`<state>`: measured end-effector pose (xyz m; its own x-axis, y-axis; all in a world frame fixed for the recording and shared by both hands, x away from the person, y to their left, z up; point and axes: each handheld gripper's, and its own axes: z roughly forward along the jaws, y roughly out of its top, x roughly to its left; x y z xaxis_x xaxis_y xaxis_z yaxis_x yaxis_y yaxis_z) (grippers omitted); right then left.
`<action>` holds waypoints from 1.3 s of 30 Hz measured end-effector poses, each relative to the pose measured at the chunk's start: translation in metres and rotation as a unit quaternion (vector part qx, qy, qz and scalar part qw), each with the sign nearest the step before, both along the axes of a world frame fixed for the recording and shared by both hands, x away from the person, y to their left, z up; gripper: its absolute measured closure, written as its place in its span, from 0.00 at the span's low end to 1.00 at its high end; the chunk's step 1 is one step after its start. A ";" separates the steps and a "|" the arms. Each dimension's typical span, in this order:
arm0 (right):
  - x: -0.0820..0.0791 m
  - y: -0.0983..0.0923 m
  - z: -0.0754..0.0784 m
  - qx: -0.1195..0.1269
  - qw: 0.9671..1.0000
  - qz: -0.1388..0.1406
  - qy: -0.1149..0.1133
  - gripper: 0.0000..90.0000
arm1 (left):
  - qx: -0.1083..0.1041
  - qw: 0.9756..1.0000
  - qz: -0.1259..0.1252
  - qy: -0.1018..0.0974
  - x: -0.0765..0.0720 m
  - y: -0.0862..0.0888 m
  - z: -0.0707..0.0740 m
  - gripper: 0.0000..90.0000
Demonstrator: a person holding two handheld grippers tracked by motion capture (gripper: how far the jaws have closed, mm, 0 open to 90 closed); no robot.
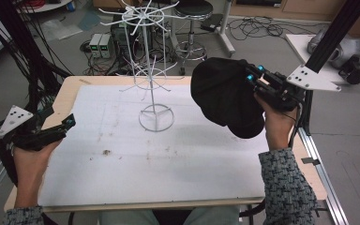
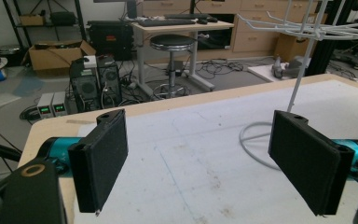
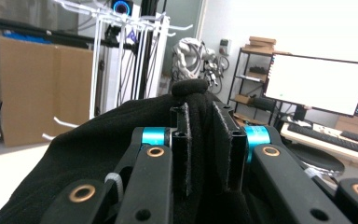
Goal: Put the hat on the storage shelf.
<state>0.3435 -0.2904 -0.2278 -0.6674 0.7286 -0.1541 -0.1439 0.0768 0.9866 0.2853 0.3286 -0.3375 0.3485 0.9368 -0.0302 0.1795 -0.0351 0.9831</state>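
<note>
White wire display rack (image 1: 152, 70) upright at table centre, ring base on the white mat (image 1: 122, 154); hooked arms radiate at two tiers. Small brown speck of debris (image 1: 106, 152) on the mat, front-left. On the floor beyond the table: black round stool (image 1: 193, 9), two grey power units (image 1: 100, 45) with green readouts, tangled cables. Lit monitor (image 3: 319, 81) and keyboard (image 3: 328, 135) on a desk; cardboard box (image 2: 56, 53) beside a shelf.

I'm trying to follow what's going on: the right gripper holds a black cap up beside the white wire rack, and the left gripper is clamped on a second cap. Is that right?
Not quite. The left gripper holds nothing: the left gripper view shows its jaws wide apart over the bare table. The rest stands: the right gripper holds the black cap up beside the white wire rack.
</note>
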 end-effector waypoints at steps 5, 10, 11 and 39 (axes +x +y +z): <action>0.013 -0.005 0.011 0.009 1.000 0.014 -0.004 0.87 | 0.006 1.000 -0.006 -0.002 -0.013 -0.004 -0.002 0.22; 0.029 -0.006 0.022 0.014 0.999 0.028 -0.011 0.87 | 0.018 1.000 -0.015 0.001 -0.024 -0.009 -0.004 0.22; 0.032 -0.006 0.024 0.016 0.999 0.030 -0.012 0.87 | 0.018 1.000 -0.018 0.000 -0.027 -0.009 -0.004 0.22; 0.074 -0.008 0.082 0.062 0.996 0.055 -0.041 0.87 | 0.014 1.000 0.009 -0.005 -0.063 0.009 -0.002 0.22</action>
